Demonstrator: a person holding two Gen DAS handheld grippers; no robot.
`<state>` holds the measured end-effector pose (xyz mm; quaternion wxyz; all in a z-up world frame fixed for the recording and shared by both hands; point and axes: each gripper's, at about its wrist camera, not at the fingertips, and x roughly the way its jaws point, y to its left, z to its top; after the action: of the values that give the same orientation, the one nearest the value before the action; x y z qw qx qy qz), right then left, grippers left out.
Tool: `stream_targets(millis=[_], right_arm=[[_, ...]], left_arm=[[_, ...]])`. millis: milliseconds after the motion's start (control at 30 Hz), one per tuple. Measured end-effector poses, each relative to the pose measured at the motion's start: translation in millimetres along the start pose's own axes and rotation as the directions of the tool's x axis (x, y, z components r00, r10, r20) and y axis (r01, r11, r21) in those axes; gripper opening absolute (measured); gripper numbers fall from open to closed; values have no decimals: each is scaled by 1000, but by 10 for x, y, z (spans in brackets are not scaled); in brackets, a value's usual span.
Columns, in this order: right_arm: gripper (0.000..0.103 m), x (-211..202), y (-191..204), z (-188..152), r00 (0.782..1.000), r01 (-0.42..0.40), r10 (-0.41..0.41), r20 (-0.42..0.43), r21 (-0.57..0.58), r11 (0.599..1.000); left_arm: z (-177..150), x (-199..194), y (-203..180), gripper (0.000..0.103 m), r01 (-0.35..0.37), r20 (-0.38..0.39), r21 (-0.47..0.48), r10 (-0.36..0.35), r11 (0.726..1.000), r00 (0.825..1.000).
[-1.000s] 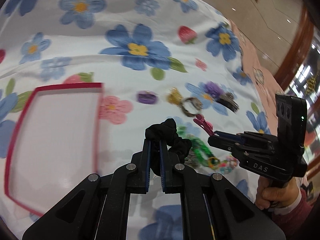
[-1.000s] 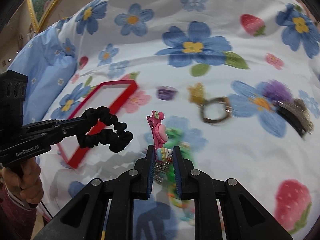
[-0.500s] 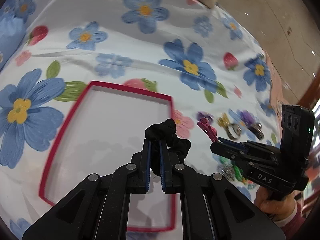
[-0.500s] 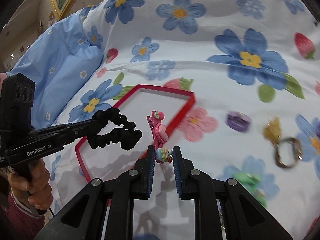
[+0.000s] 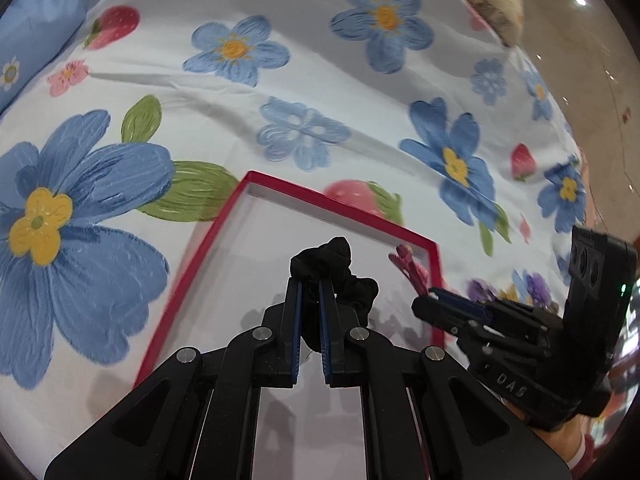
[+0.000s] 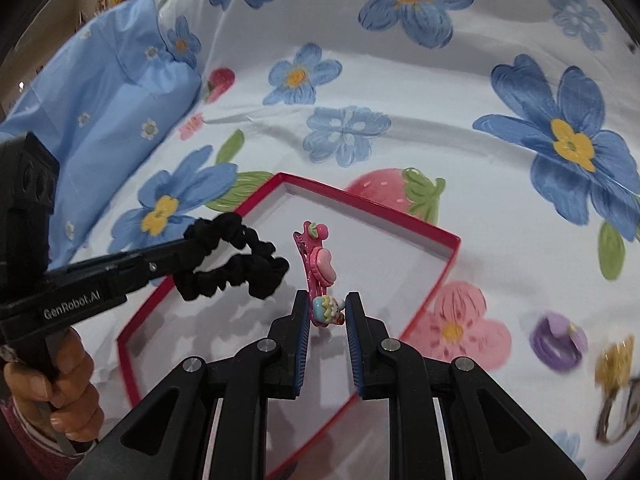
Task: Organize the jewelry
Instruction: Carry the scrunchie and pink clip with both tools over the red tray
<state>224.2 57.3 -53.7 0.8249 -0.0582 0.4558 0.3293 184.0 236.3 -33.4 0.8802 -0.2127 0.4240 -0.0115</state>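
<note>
My left gripper (image 5: 310, 286) is shut on a black scrunchie (image 5: 340, 268) and holds it above a shallow red-rimmed box (image 5: 320, 200) with a white floor. The scrunchie (image 6: 236, 258) and left gripper (image 6: 168, 258) also show in the right wrist view. My right gripper (image 6: 326, 304) is shut on a pink hair clip (image 6: 318, 264) with candy charms, held upright over the box (image 6: 448, 264). In the left wrist view the right gripper (image 5: 430, 296) sits at the box's right edge with the clip (image 5: 410, 266) sticking out.
The box lies on a white bedspread (image 5: 304, 80) with blue flowers and strawberries. A blue pillow (image 6: 100, 92) lies at the left. A purple ring (image 6: 558, 338), a gold charm (image 6: 614, 362) and a metal ring (image 6: 618, 416) lie right of the box.
Both grippers have moved left from the jewelry pile to above the red box, each still holding its item. The box now sits nearer and central in both views.
</note>
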Motion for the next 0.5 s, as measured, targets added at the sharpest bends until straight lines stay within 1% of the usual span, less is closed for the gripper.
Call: stream_targets(millis=[100, 300, 467, 500], right_arm=[[17, 195, -3, 49, 999, 31, -32, -36, -25, 999], [18, 460, 24, 42, 992, 82, -90, -91, -83, 993], [18, 538, 53, 47, 991, 87, -98, -96, -111, 990], [19, 542, 47, 49, 991, 82, -93, -97, -110, 990]], left_arm=[[53, 156, 79, 7, -24, -23, -16, 24, 1000, 999], [49, 357, 130, 7, -89, -72, -8, 88, 996, 994], [4, 468, 175, 9, -128, -106, -2, 127, 992, 986], [1, 482, 182, 11, -129, -111, -5, 128, 992, 986]])
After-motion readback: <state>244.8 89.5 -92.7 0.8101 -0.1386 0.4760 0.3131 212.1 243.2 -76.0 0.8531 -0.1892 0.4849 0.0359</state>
